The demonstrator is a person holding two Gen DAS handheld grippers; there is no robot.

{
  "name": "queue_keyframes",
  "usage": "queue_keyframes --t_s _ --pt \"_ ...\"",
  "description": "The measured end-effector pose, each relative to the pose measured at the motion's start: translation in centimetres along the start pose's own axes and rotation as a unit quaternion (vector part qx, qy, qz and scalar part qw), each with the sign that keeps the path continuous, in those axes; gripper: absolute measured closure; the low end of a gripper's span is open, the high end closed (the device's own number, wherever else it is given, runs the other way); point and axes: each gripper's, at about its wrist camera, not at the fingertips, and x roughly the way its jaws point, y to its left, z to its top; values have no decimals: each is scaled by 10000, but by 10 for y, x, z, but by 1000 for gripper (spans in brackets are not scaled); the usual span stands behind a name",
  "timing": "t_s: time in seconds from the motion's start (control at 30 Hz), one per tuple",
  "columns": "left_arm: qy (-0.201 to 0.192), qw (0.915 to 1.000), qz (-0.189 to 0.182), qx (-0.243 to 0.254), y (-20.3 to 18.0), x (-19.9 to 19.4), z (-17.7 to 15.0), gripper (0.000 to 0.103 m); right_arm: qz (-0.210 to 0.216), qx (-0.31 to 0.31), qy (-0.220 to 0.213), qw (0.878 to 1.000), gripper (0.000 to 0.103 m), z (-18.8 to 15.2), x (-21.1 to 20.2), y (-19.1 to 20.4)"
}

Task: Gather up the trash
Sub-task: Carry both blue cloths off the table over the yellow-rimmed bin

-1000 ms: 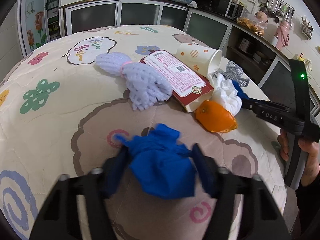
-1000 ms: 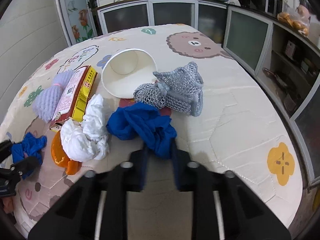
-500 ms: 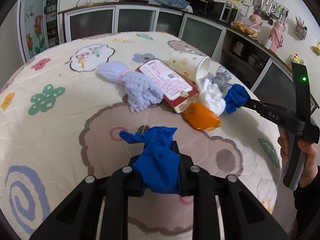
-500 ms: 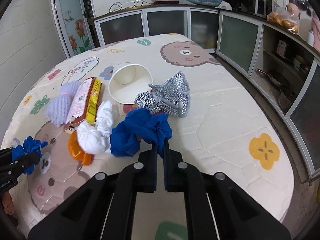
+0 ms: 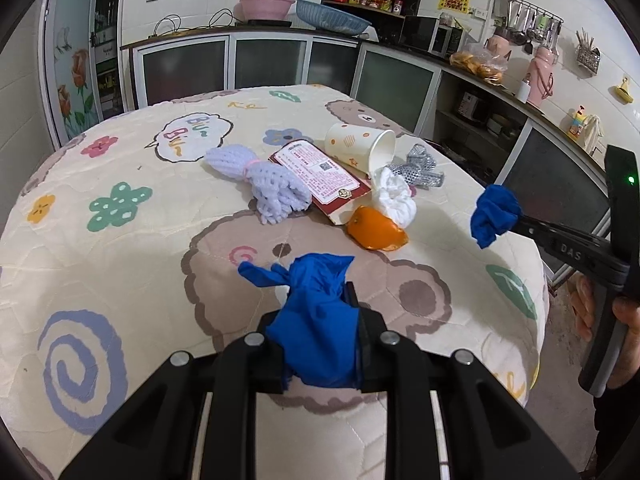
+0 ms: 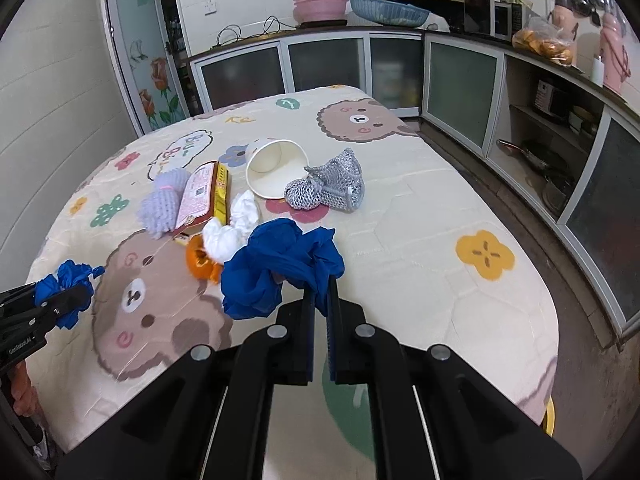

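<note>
My left gripper (image 5: 318,330) is shut on a crumpled blue glove (image 5: 316,320) and holds it above the table. My right gripper (image 6: 322,304) is shut on a second blue glove (image 6: 276,268), also lifted off the cloth; it shows at the right of the left wrist view as a blue wad (image 5: 494,214). On the table lie a white paper cup (image 6: 274,170) on its side, a grey mesh wad (image 6: 328,188), a white tissue (image 6: 232,230), an orange peel (image 5: 374,232), a red packet (image 5: 320,178) and a lilac foam net (image 5: 262,184).
The table wears a cream quilted cloth (image 5: 120,240) with bear and flower prints. Kitchen cabinets (image 6: 320,64) and a counter run behind and to the right. A gap of floor (image 6: 576,300) lies between table and right-hand cabinets. A person's hand (image 5: 624,320) grips the right tool.
Both grippers closed on their blue gloves and lifted them off the table, pulling back from the pile. The rest of the trash stayed put.
</note>
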Motion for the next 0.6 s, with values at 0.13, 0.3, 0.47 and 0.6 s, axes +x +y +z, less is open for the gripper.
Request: queue_keyframes --t_s 0.13,0.3,0.47,0.6 --pt "-37 10000 -1 48 -5 -8 -3 83 -16 94 -43 9999 99 -11 -15 -2" --pt "-34 9998 -61 166 -16 -12 -7 83 0 206 -41 9998 99 -27 -30 -7" --pt "20 9993 -192 335 -35 -11 -11 83 -43 363 -47 9993 99 -45 -45 -17" --pt "12 9983 -303 497 -54 -12 -13 83 -111 512 -30 9986 99 -59 -56 -31"
